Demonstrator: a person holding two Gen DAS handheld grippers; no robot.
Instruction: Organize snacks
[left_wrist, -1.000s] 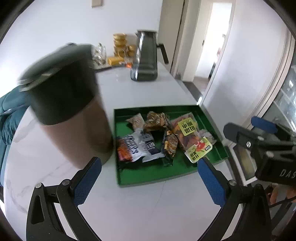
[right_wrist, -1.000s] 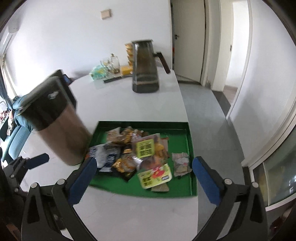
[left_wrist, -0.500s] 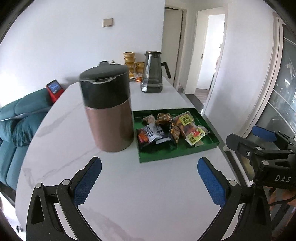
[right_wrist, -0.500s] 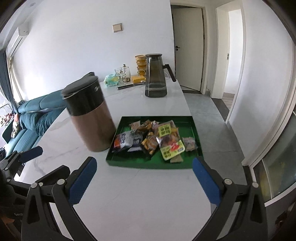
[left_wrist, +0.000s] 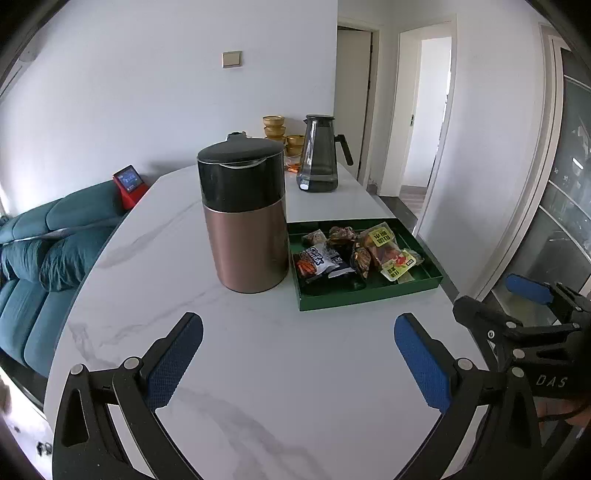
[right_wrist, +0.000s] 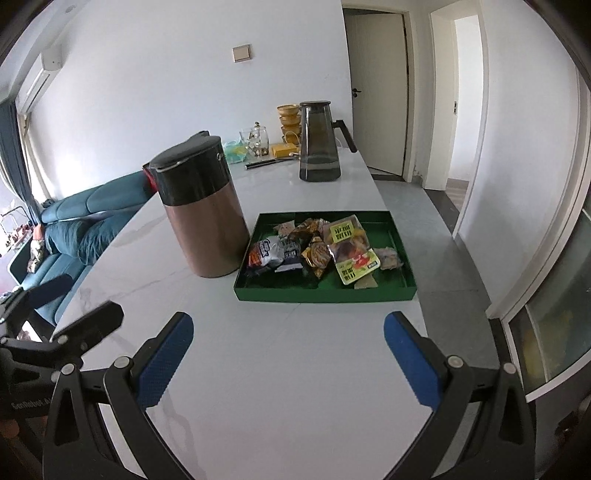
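The left gripper (left_wrist: 298, 356) is held above the near part of the white marble table (left_wrist: 258, 369), its jaws spread wide with nothing between the blue pads; the right gripper (right_wrist: 288, 354) is held likewise, jaws wide apart and empty. The snack packets (right_wrist: 317, 251) are piled in the green tray (right_wrist: 325, 295), which is set on the table well beyond both grippers; a copper-and-black canister (right_wrist: 203, 218) is stood upright just beside the tray's left edge; a dark glass pitcher (right_wrist: 318, 142) is seen farther back on the table; a teal sofa (left_wrist: 40, 254) is placed beyond the table's left side.
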